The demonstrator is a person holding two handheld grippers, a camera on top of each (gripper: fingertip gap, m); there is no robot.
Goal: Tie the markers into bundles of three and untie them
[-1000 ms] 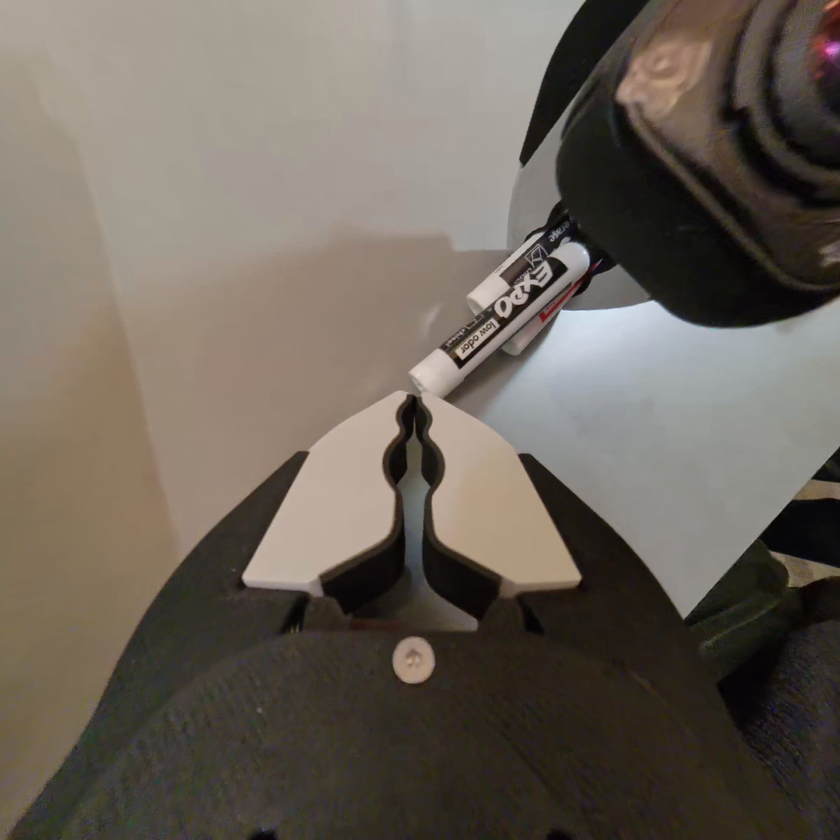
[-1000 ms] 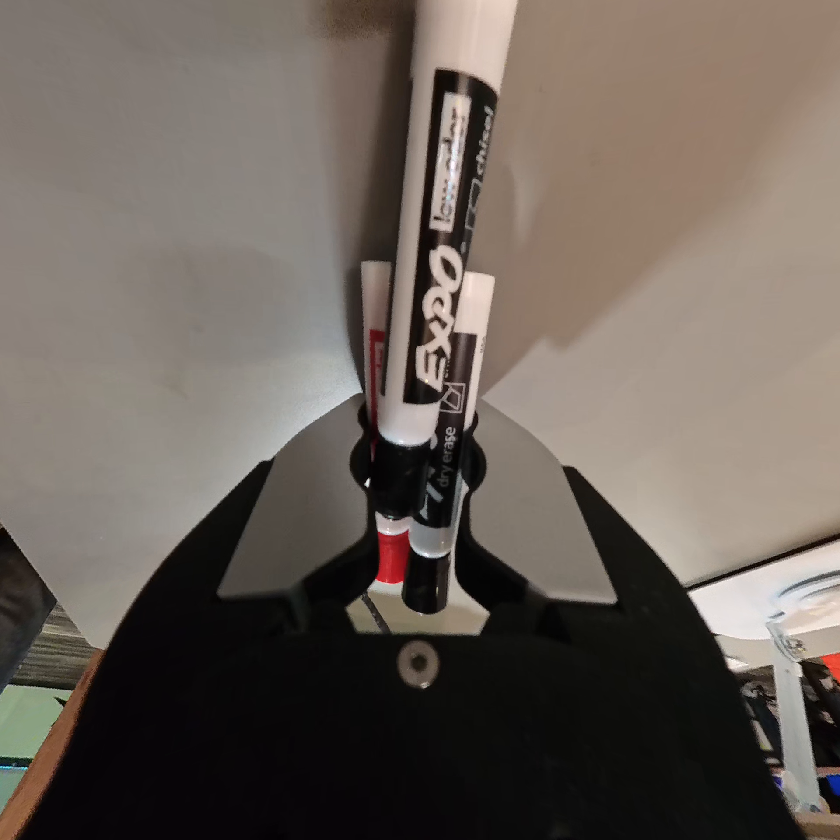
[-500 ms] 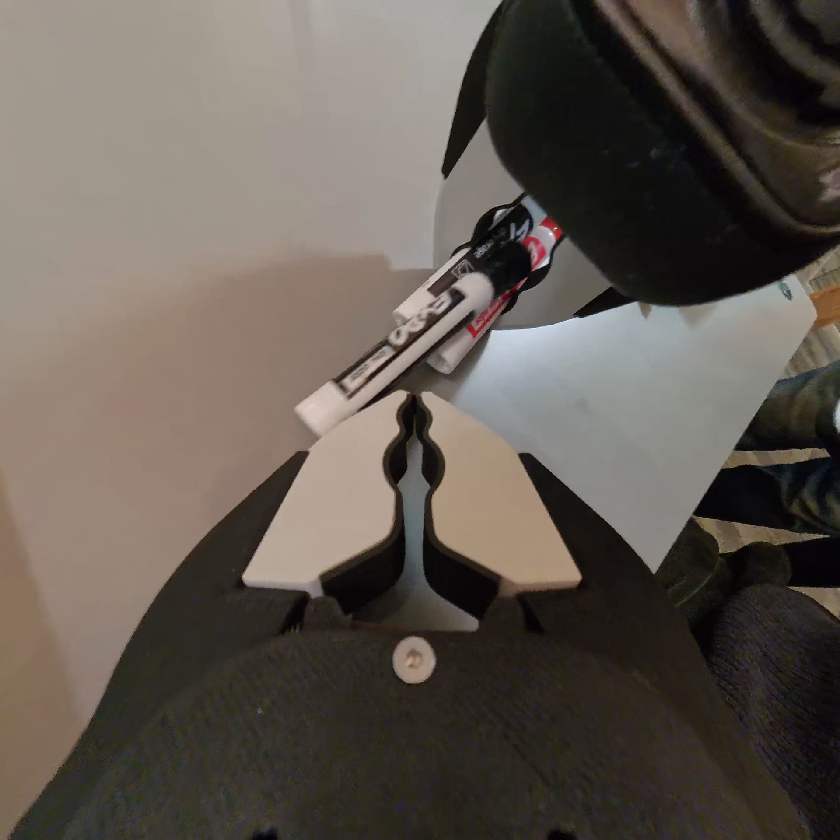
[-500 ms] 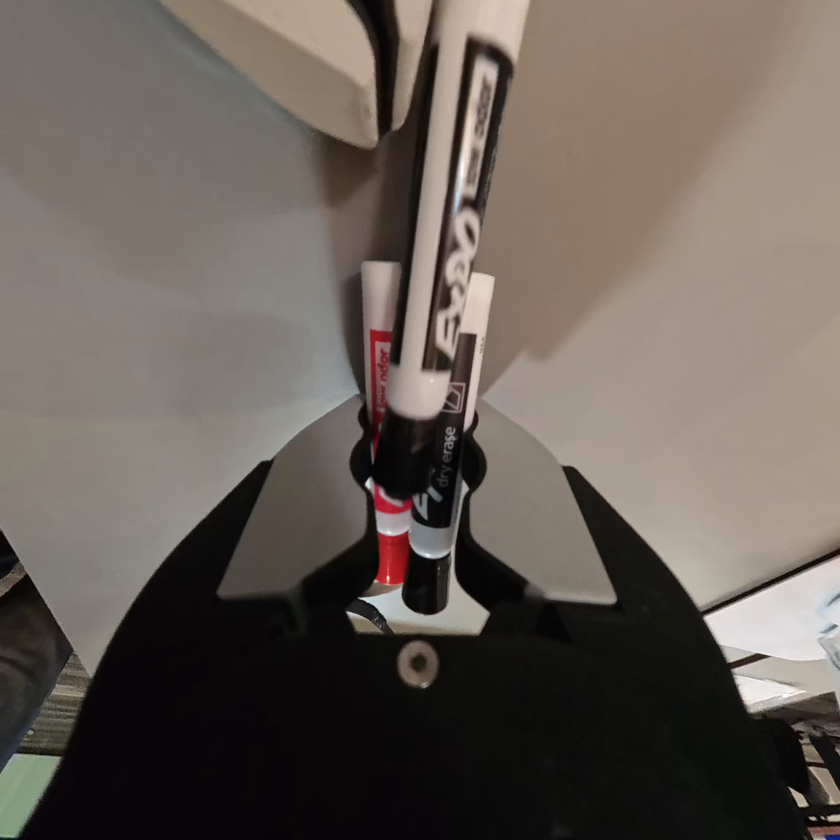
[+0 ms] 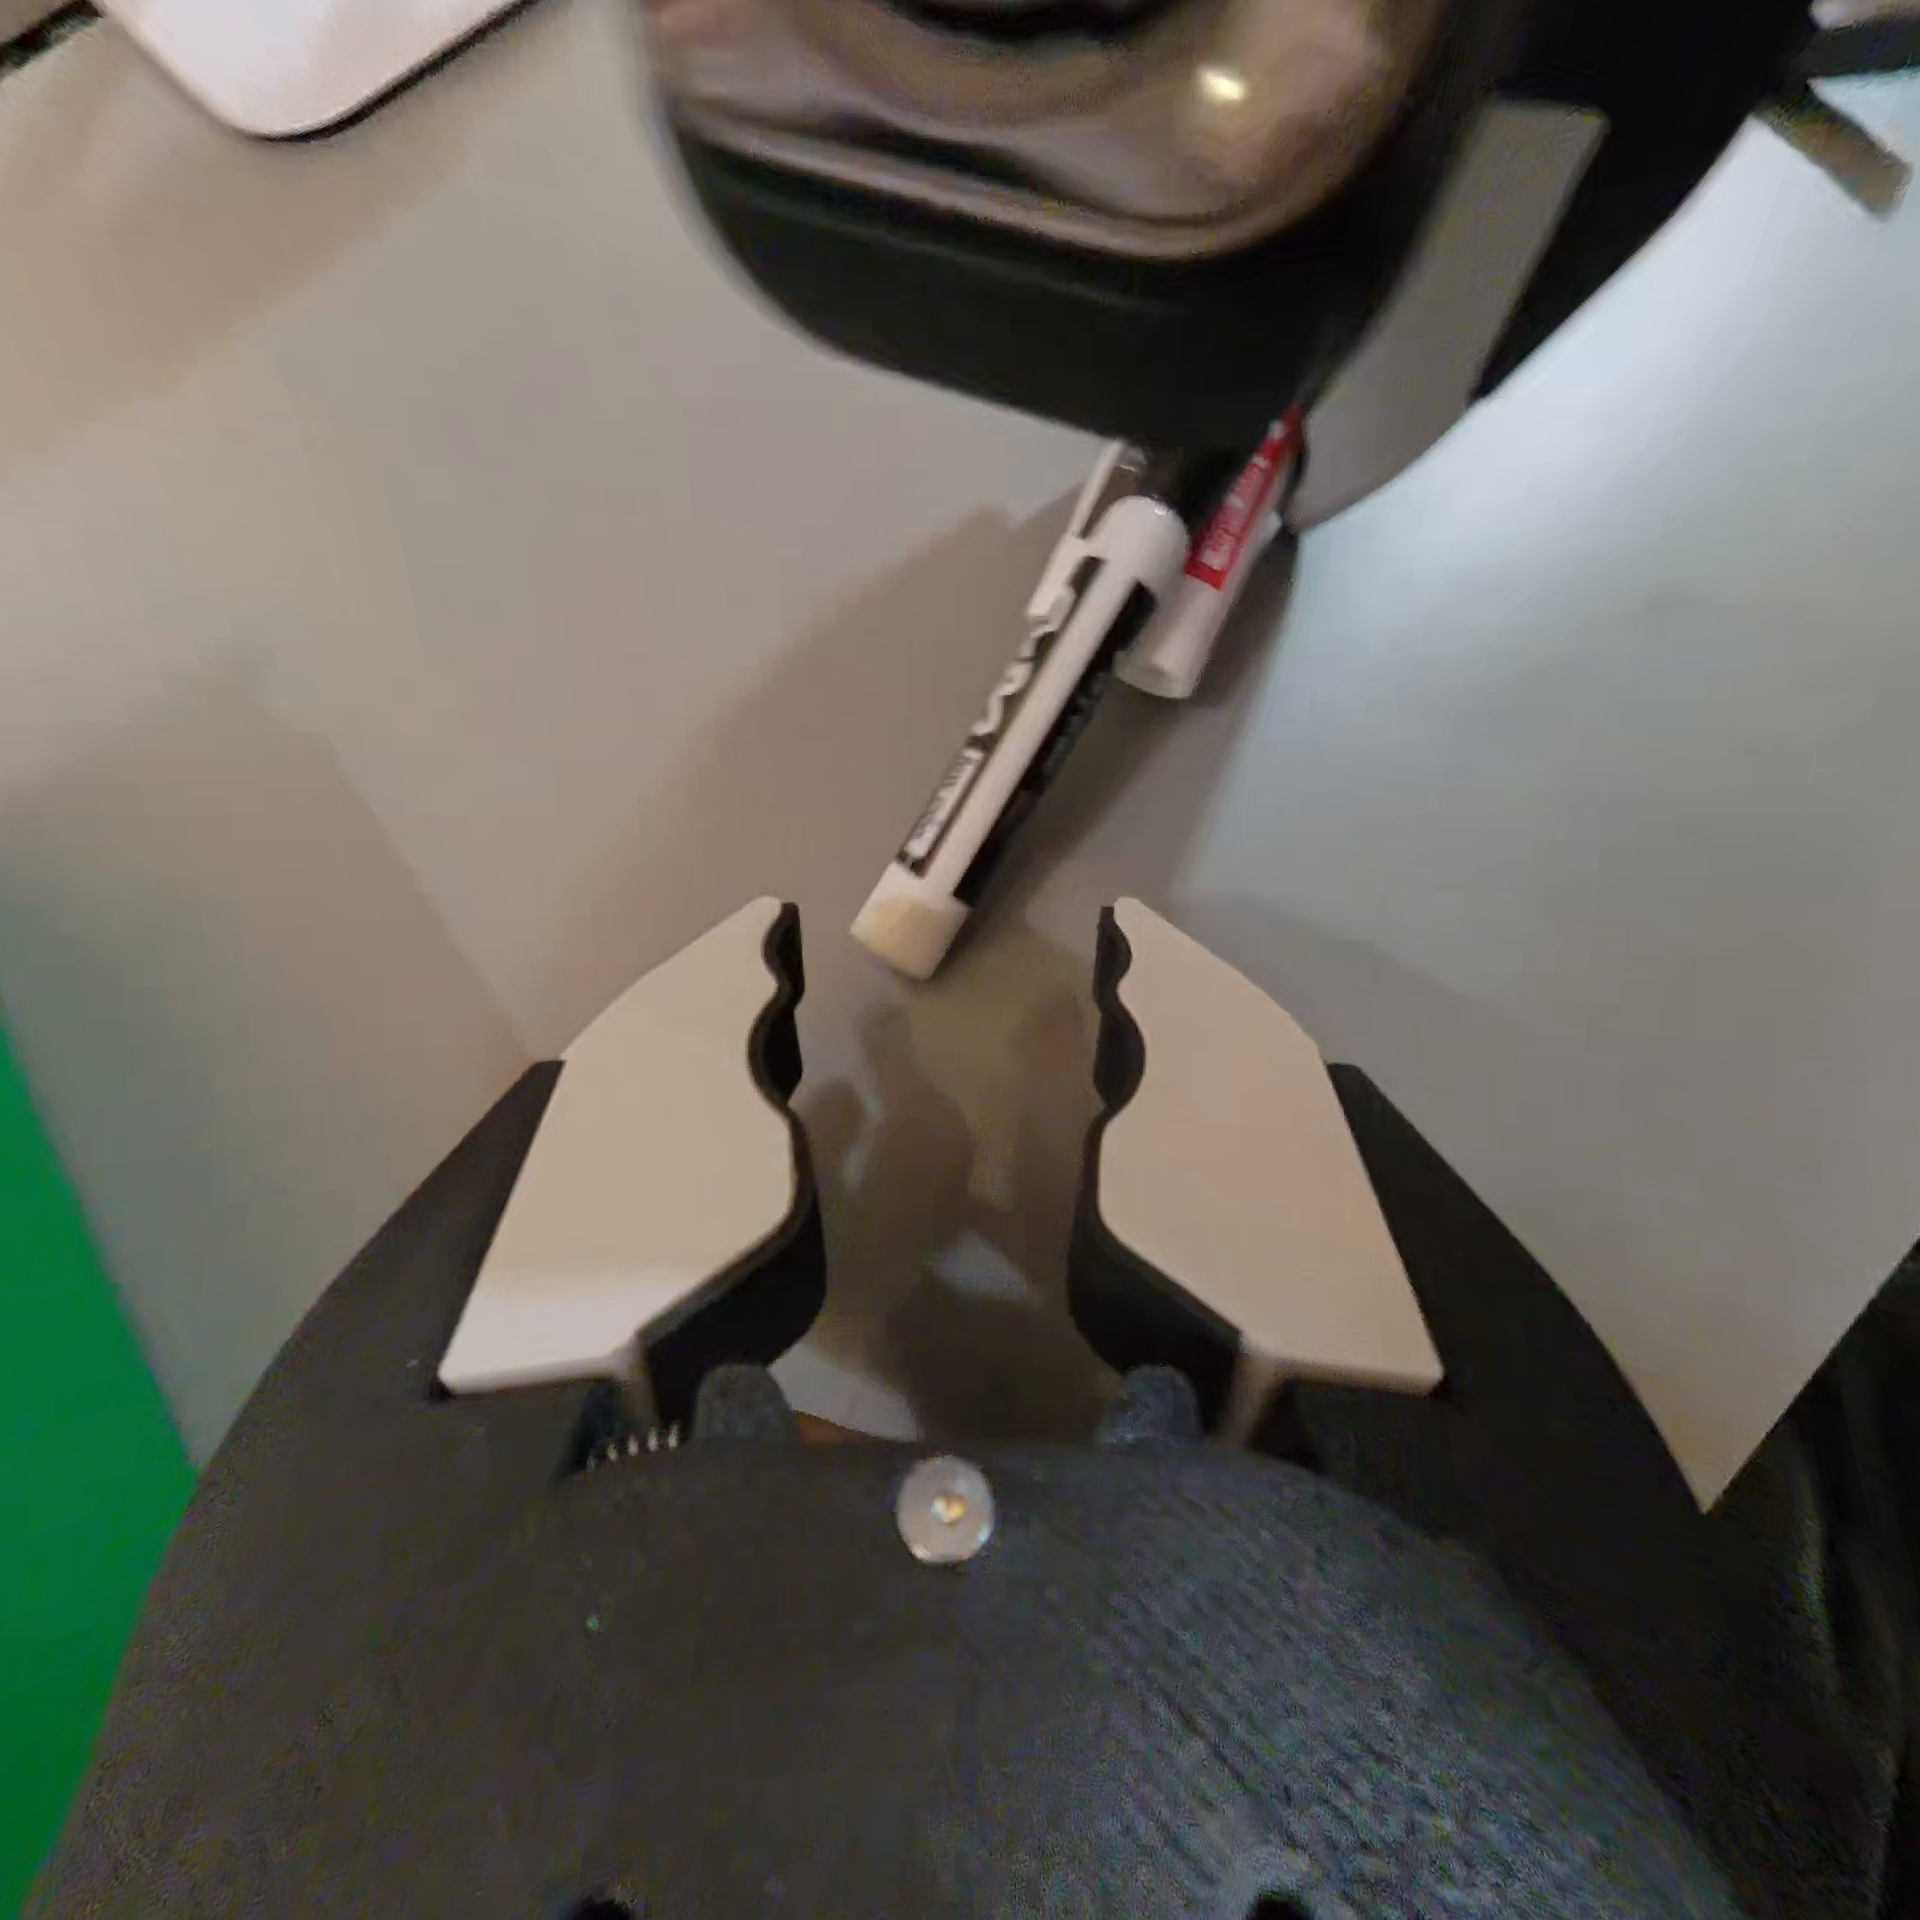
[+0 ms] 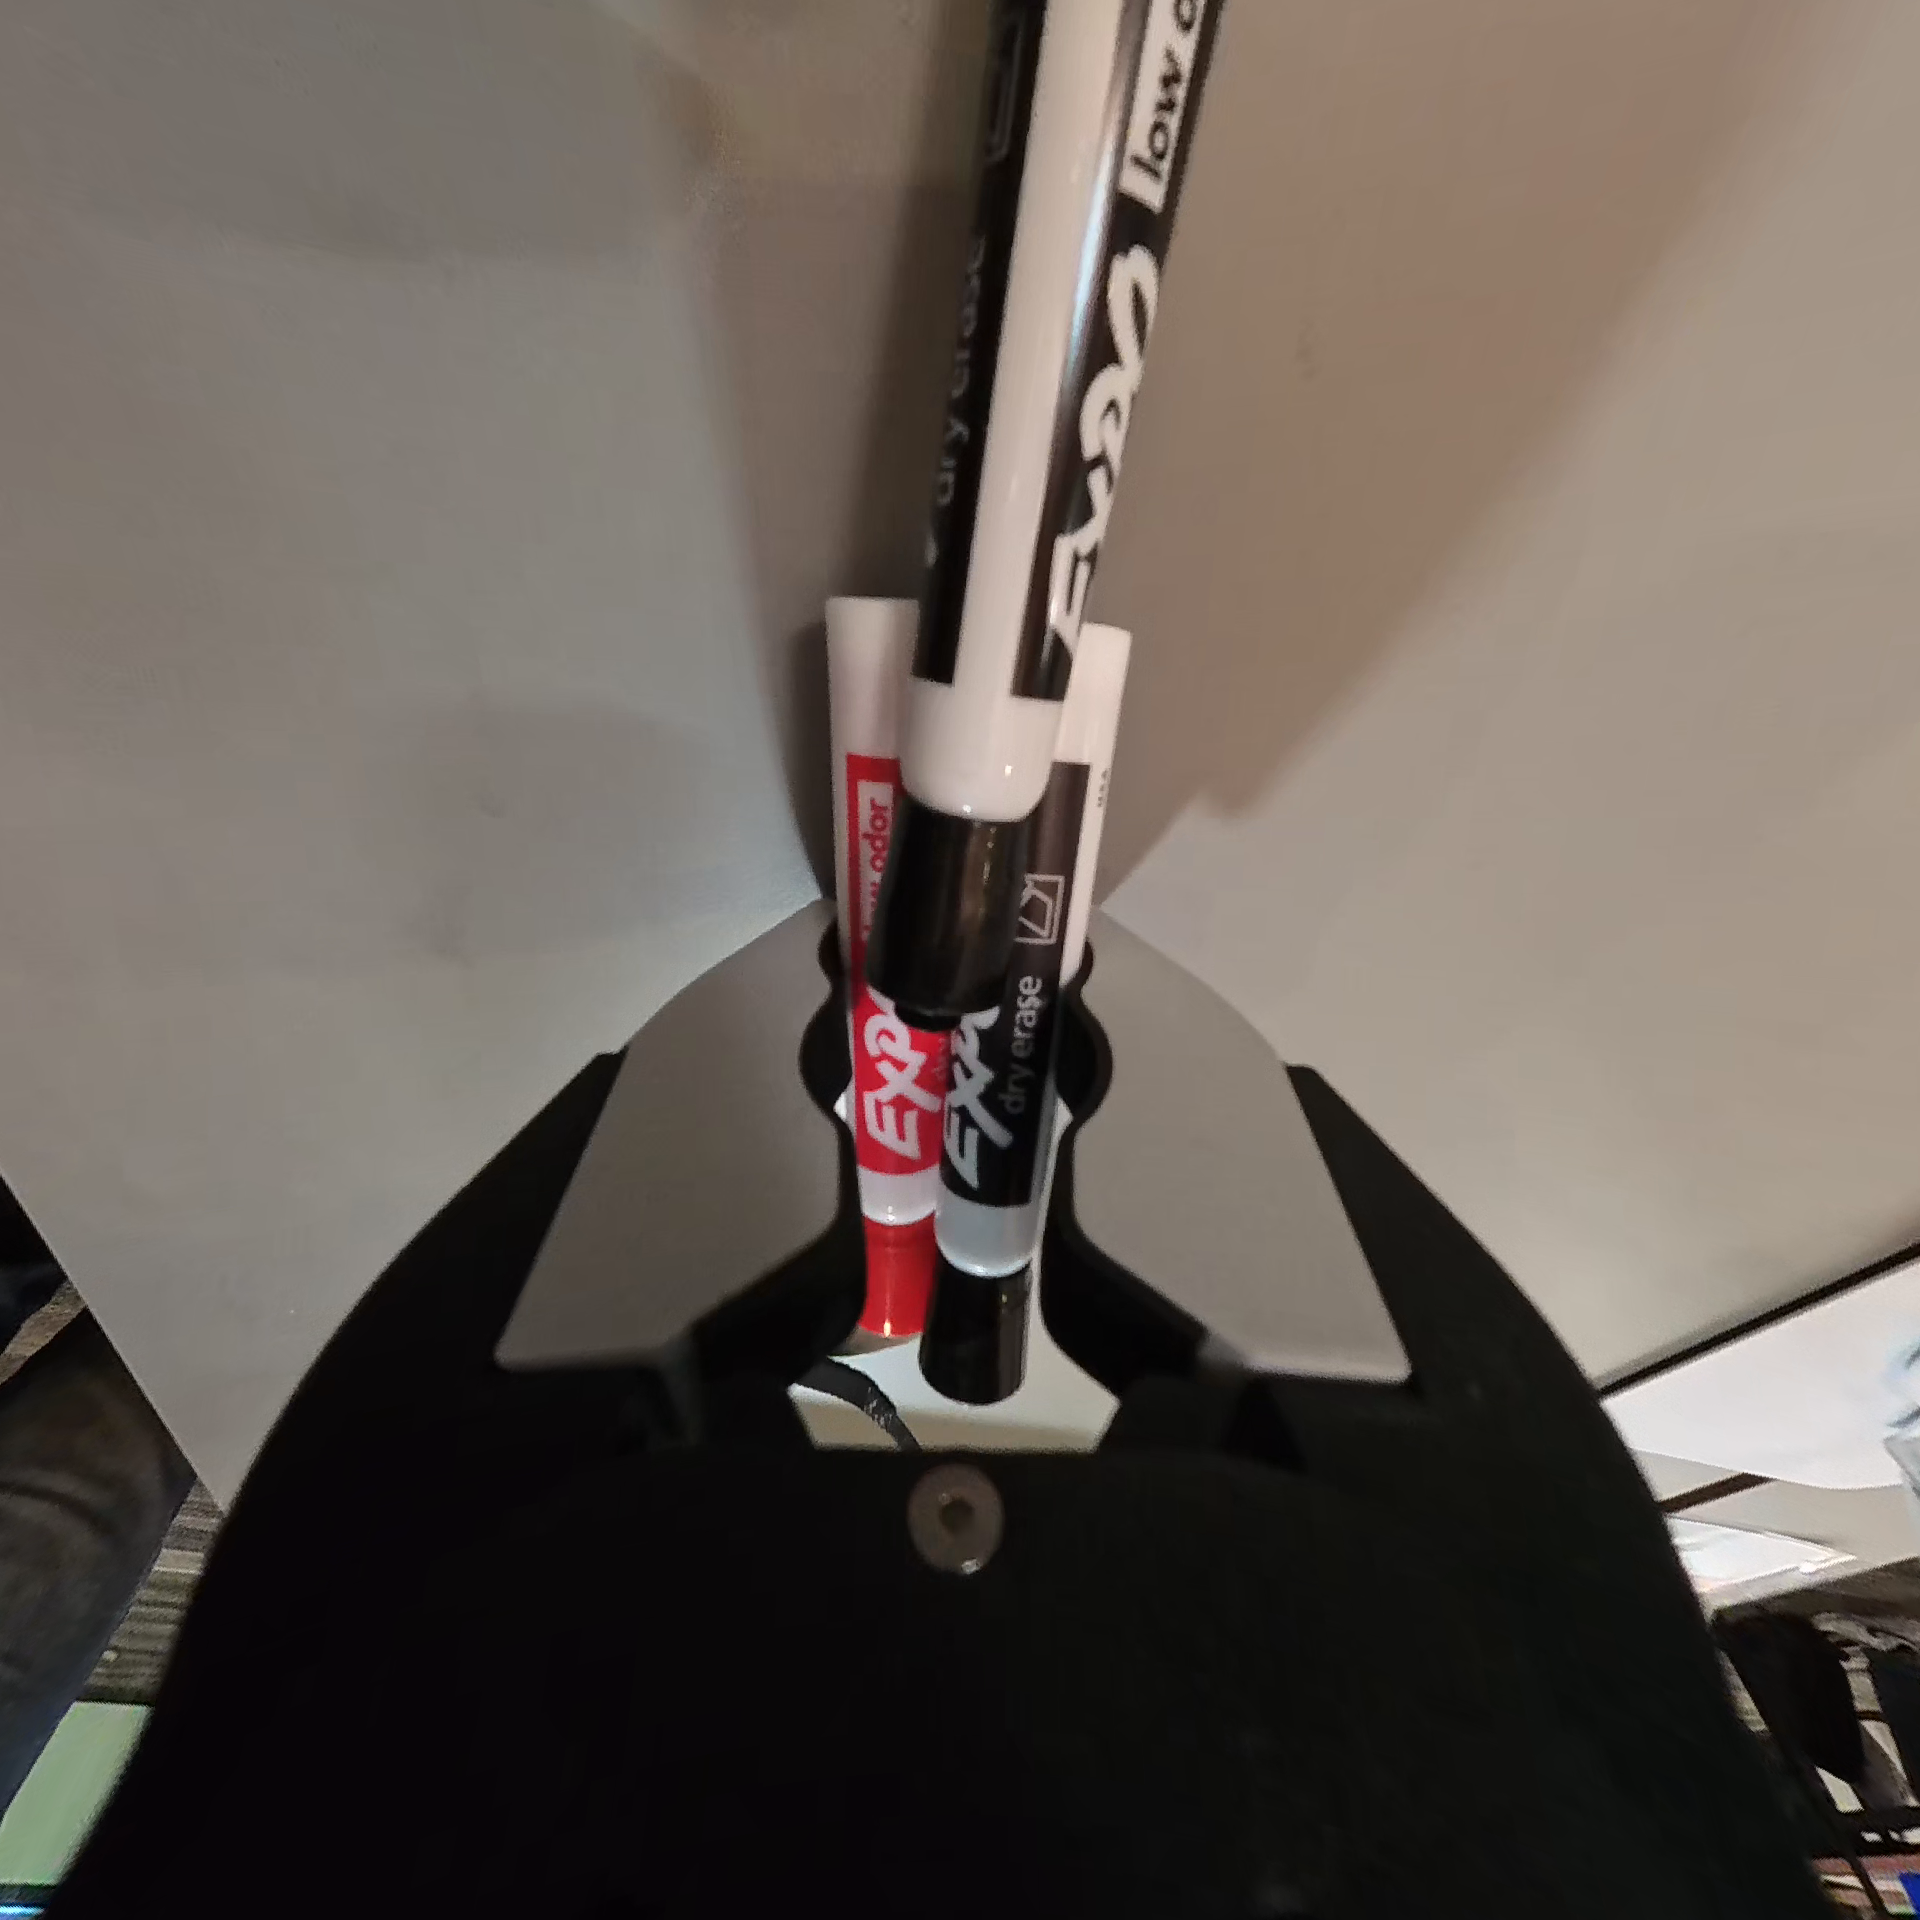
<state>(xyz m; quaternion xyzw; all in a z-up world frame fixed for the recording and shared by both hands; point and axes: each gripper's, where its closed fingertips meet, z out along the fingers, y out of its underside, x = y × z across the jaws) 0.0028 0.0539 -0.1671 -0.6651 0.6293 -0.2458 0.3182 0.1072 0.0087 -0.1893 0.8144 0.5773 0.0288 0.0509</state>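
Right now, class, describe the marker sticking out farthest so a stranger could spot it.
Find the right gripper, shut on three markers. The long black marker lies on top of the red marker and the other black one; it alone juts far past them.

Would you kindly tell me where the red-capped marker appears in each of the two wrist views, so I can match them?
Left wrist view: the red-capped marker lies upper right of centre, rightmost in the bundle, its far end hidden under the right tongs' black body.
Right wrist view: it sits centre frame, leftmost in the bundle, clamped between the right tongs.
Shared landmark: the long black-capped marker sticking out past the other two.
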